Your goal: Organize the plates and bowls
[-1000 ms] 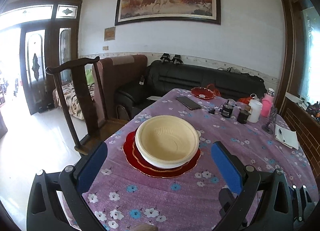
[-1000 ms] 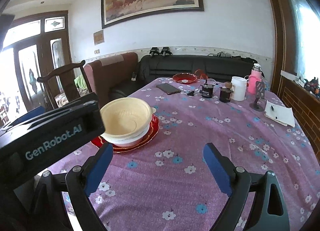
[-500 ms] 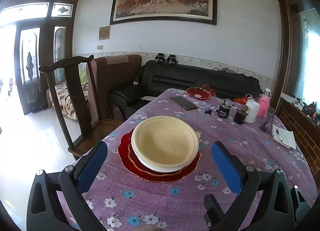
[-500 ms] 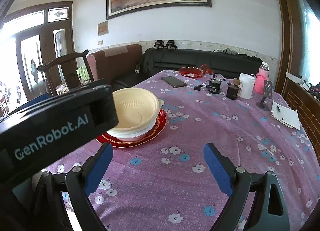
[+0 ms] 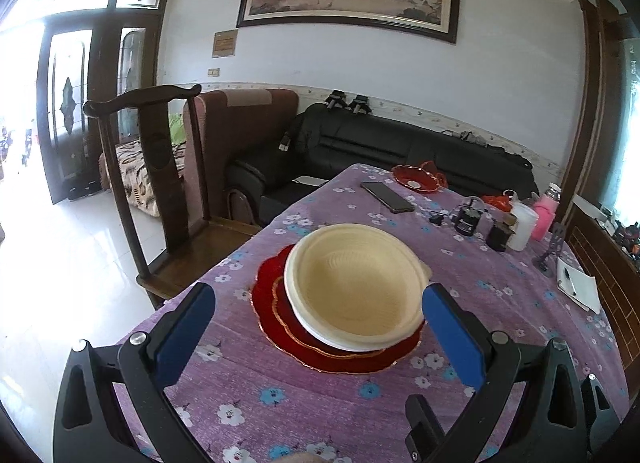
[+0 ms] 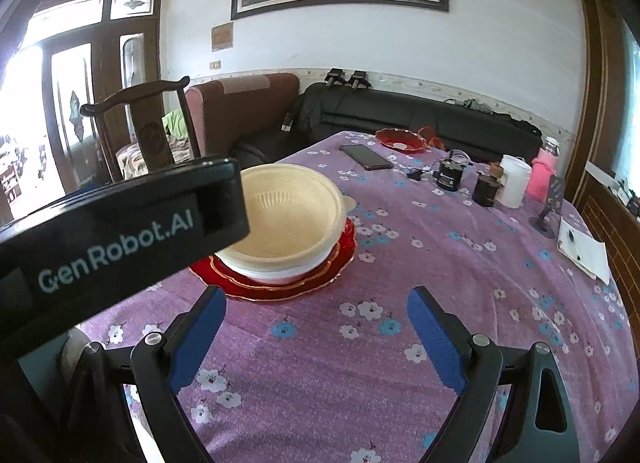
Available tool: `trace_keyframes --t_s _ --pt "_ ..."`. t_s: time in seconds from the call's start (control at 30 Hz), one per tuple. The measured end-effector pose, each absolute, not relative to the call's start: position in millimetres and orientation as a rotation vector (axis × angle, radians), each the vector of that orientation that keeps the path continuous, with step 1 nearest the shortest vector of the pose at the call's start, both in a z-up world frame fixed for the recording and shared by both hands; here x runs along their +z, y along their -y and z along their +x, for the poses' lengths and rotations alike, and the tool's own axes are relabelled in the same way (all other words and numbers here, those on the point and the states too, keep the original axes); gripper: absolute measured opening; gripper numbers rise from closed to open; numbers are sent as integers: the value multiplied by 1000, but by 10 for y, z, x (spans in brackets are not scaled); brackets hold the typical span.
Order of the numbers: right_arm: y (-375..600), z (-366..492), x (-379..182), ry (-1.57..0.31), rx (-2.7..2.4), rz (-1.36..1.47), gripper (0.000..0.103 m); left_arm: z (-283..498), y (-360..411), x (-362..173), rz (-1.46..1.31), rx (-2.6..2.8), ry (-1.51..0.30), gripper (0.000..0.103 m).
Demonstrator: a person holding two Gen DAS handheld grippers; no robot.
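A cream bowl (image 5: 356, 287) sits nested in a white bowl on stacked red plates (image 5: 280, 339), near the table's left side. In the right wrist view the same cream bowl (image 6: 292, 215) and red plates (image 6: 344, 259) lie ahead to the left. My left gripper (image 5: 318, 327) hovers open just in front of the stack, its blue pads (image 5: 452, 339) apart and touching nothing. My right gripper (image 6: 316, 327) is open over bare cloth to the right of the stack. The left gripper's black body (image 6: 120, 231) covers part of the bowl.
A small red dish (image 5: 416, 179), a phone (image 5: 386, 197), dark jars (image 5: 468, 219), a white jug (image 5: 522, 225), a pink bottle (image 5: 546, 213) and a notepad (image 5: 578, 287) stand at the far side of the purple flowered tablecloth (image 6: 400, 263). A wooden chair (image 5: 160, 183) stands by the left edge.
Both grippers have drawn closer to the stack and tilted slightly; the bowl looms larger in the left wrist view. Both remain open, and the stack has not moved.
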State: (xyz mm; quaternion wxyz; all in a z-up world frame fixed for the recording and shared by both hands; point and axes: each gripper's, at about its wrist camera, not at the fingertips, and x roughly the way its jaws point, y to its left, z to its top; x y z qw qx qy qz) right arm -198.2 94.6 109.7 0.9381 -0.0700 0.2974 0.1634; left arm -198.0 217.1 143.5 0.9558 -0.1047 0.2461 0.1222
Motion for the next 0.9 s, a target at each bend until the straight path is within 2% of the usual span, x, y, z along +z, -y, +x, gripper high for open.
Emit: trace_keyframes --t_s 0.9 --pt "-914 -1801 1084 -634 361 -112 95 -1856 -2162 1436 -199 324 -542 103"
